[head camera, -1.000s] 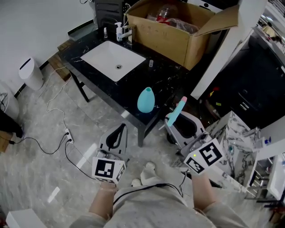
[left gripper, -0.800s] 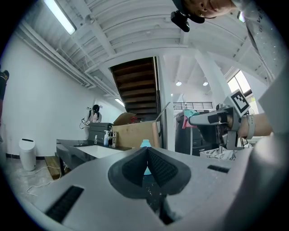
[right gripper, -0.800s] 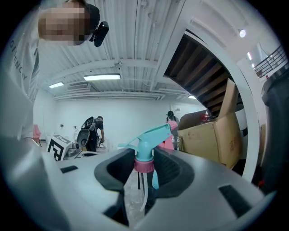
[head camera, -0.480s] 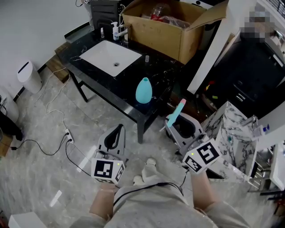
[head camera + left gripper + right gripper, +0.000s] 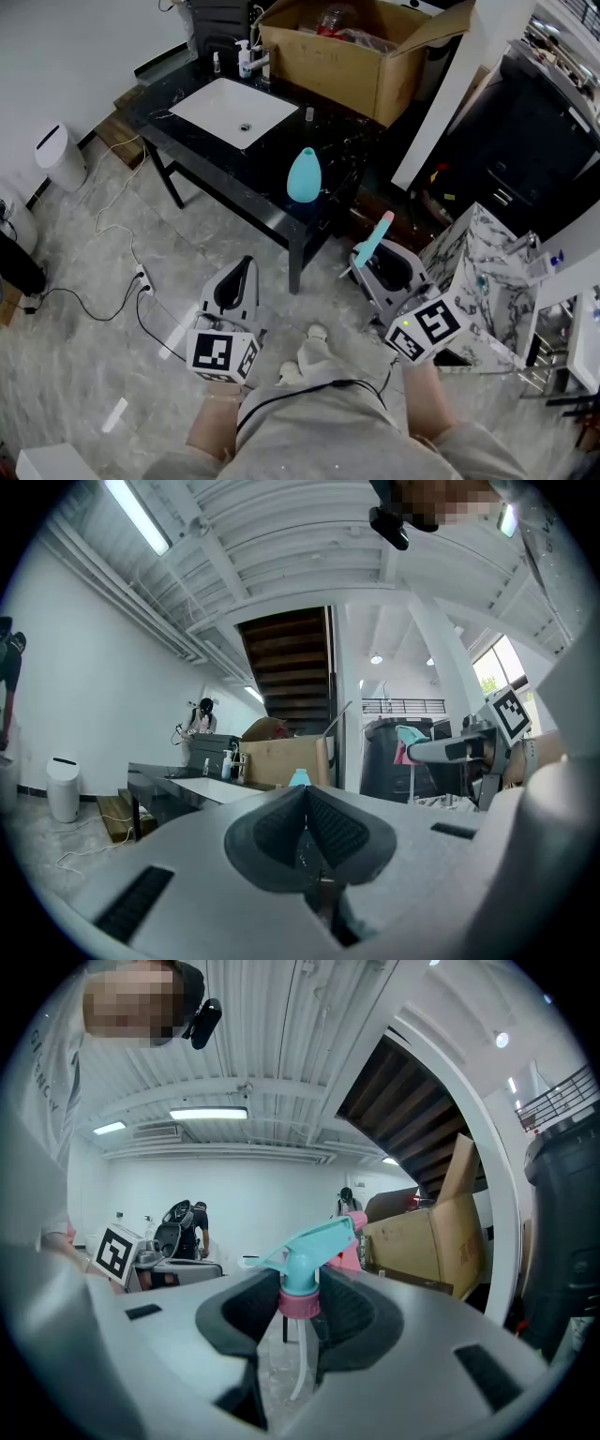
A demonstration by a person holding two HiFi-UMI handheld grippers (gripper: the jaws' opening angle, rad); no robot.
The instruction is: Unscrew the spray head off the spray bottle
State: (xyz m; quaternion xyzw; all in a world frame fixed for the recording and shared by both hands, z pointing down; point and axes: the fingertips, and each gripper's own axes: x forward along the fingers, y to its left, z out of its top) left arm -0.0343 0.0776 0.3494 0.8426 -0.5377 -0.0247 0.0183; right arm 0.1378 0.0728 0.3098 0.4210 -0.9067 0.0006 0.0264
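Observation:
The teal spray bottle [image 5: 304,176], without its head, stands upright near the front edge of the black table [image 5: 281,208]; in the left gripper view the bottle [image 5: 299,778] shows just above the jaws. My right gripper [image 5: 373,267] is off the table to the right, shut on the pink collar of the teal spray head [image 5: 374,238]. In the right gripper view the spray head [image 5: 307,1252] sits between the pads with its dip tube hanging down. My left gripper [image 5: 236,281] hovers over the floor in front of the table, shut and empty.
An open cardboard box [image 5: 356,66] stands at the back of the table beside a white sink [image 5: 225,111] and small pump bottles [image 5: 246,58]. A white bin [image 5: 58,155] and cables [image 5: 127,272] are on the floor at the left. Marble-patterned panels [image 5: 487,281] stand at the right.
The head view has shifted a little, so the table sits slightly higher and further left. Both grippers hold their places and the spray head stays in the right one.

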